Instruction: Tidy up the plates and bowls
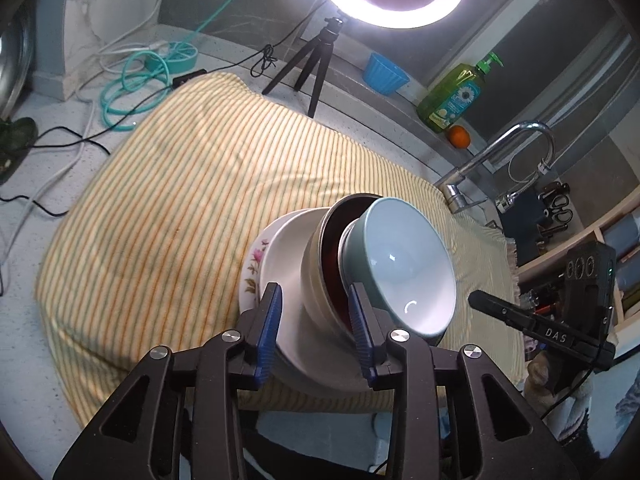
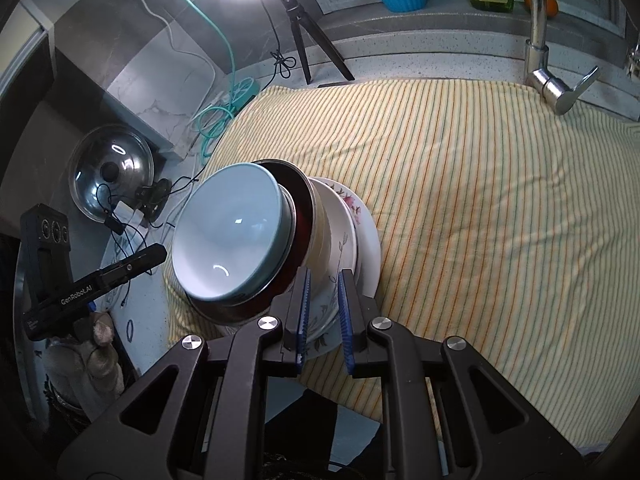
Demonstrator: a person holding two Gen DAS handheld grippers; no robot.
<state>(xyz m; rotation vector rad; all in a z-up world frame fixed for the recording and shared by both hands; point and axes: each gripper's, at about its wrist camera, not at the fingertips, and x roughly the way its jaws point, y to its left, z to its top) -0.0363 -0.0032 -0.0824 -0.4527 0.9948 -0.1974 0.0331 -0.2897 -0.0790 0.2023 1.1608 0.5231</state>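
A stack of dishes stands on a striped cloth. A floral plate lies at the bottom, a white plate on it, then a cream bowl with a dark red inside, and a light blue bowl on top. My left gripper has its blue pads around the cream bowl's wall. In the right wrist view the same blue bowl tops the stack. My right gripper closes on the rims of the floral plate and white plate.
A ring light on a tripod stands behind the cloth. A blue cup, a green soap bottle, an orange and a tap are at the back right. Cables lie left. A steel lid leans at left.
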